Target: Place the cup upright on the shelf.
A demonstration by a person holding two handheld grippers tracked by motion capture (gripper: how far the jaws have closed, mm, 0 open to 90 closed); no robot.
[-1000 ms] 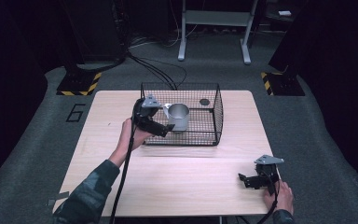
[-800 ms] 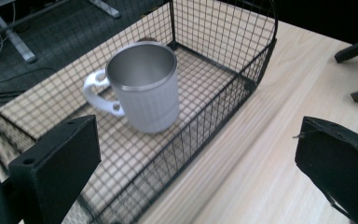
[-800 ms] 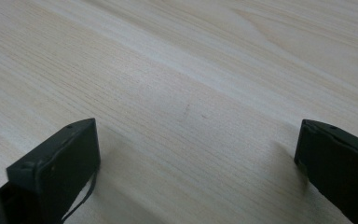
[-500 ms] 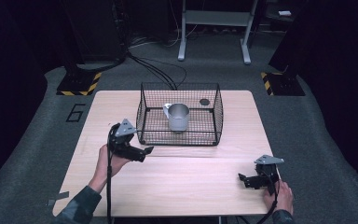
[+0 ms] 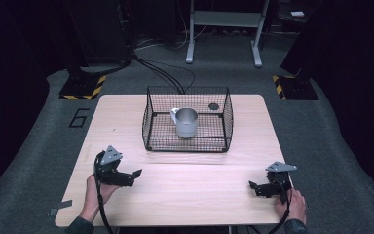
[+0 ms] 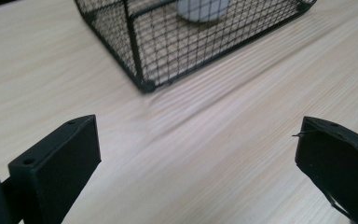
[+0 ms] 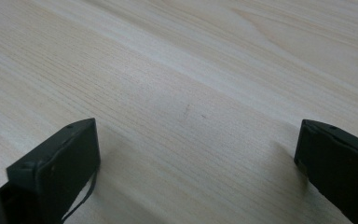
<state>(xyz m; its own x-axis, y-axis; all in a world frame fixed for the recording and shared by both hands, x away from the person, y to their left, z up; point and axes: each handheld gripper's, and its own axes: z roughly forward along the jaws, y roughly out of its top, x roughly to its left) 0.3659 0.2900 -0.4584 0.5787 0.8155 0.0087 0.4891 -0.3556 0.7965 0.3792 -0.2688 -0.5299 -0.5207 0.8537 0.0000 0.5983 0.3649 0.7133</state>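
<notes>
Left gripper [image 5: 129, 176]: matte black body, a grey three-cornered plate capping it, and a black cable trailing from it. Up close in the left gripper view, its two black jaws are blocky and flat-faced, a small round hole sunk in the top of one, a thin wire whisker at the tip of the other. Right gripper [image 5: 254, 186], matching kit: black frame, grey plate, black cable. Its own jaws are the same square black blocks, with a fine dark strand hanging off one. A dark sleeve cuff covers each forearm.
</notes>
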